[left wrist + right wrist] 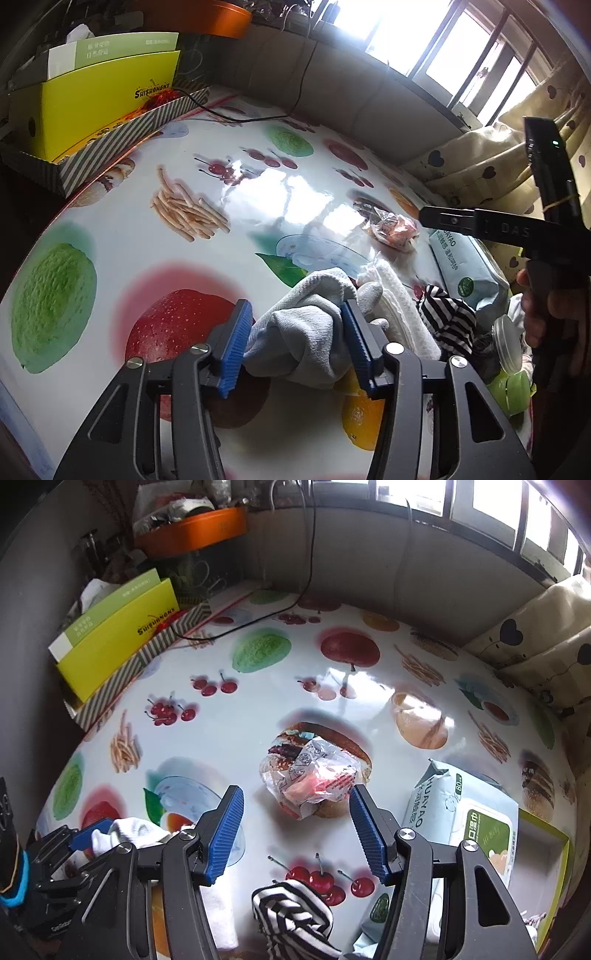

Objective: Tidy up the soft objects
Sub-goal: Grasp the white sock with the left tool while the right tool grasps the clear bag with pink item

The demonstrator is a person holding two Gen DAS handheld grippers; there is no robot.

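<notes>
— Where is the gray sock?

— Right between the blue pads of the left gripper — its jaws squeeze it, just above the table.

— And the right gripper?

— Its jaws stand wide apart, holding nothing. A crinkly plastic packet lies just past them, and a striped cloth sits below.
</notes>
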